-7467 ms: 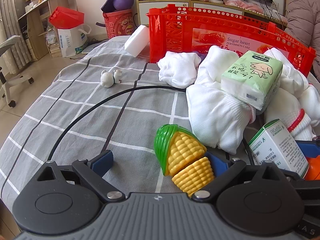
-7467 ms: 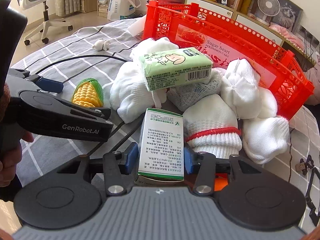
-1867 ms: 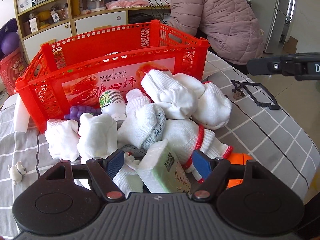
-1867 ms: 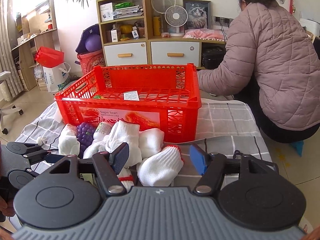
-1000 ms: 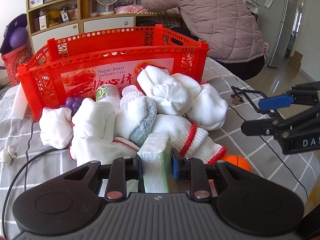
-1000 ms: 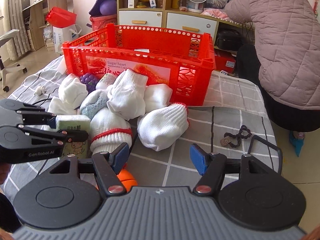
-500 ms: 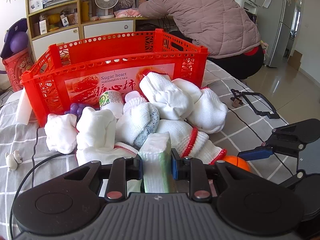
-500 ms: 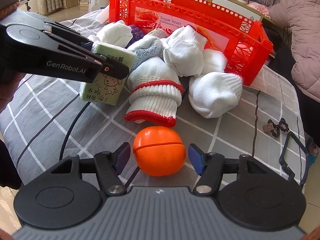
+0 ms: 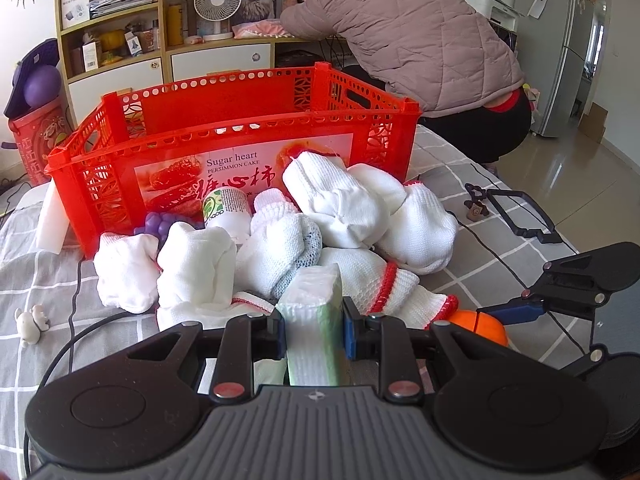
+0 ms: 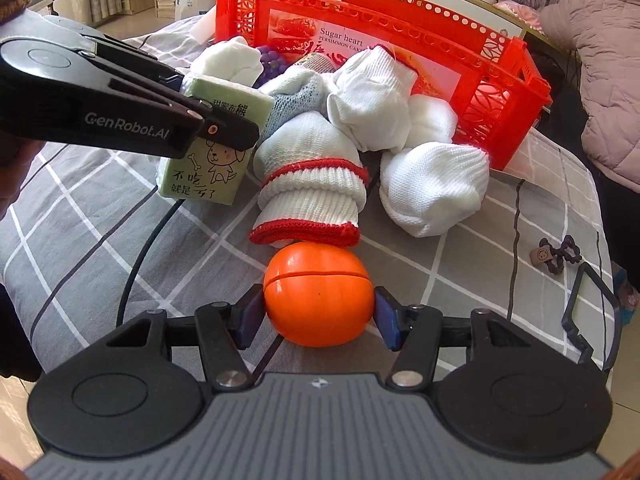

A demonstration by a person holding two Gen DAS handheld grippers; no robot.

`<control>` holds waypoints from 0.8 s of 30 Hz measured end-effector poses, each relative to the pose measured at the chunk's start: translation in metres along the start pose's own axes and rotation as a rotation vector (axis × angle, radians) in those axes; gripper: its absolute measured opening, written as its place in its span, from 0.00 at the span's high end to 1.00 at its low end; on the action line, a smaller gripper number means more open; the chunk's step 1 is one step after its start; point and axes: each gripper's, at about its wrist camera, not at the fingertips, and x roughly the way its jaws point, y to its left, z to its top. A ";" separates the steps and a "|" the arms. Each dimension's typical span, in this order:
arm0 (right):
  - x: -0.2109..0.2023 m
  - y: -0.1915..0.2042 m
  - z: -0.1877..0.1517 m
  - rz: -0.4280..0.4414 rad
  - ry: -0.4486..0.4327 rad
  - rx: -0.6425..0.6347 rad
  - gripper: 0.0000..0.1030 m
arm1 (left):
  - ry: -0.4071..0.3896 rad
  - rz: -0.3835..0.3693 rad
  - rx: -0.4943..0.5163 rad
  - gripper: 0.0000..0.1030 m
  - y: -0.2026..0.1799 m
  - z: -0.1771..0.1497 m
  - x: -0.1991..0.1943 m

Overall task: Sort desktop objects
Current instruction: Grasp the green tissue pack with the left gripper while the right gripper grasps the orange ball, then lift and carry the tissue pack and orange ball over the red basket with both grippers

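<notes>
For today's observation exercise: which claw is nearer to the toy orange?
Right. The right claw has a finger on either side of the toy orange. The left claw is off to its side, shut on the tissue pack.

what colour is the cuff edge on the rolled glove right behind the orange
Red, on a white knit glove; clearest in the right wrist view.

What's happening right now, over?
Left gripper shut on tissue pack. Right gripper closed around orange toy. Sock pile sits before red crate.
</notes>
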 end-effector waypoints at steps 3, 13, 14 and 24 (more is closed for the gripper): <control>-0.013 0.001 0.007 -0.006 -0.034 0.003 0.46 | -0.009 0.011 -0.006 0.75 0.000 0.003 -0.003; -0.050 -0.015 0.032 -0.087 -0.211 0.073 0.46 | -0.046 0.103 -0.041 0.75 0.003 0.015 -0.010; -0.053 -0.019 0.035 -0.091 -0.224 0.090 0.46 | -0.050 0.115 -0.046 0.75 0.004 0.017 -0.011; -0.063 -0.032 0.075 -0.115 -0.320 0.148 0.46 | -0.114 0.237 -0.124 0.75 0.017 0.043 -0.019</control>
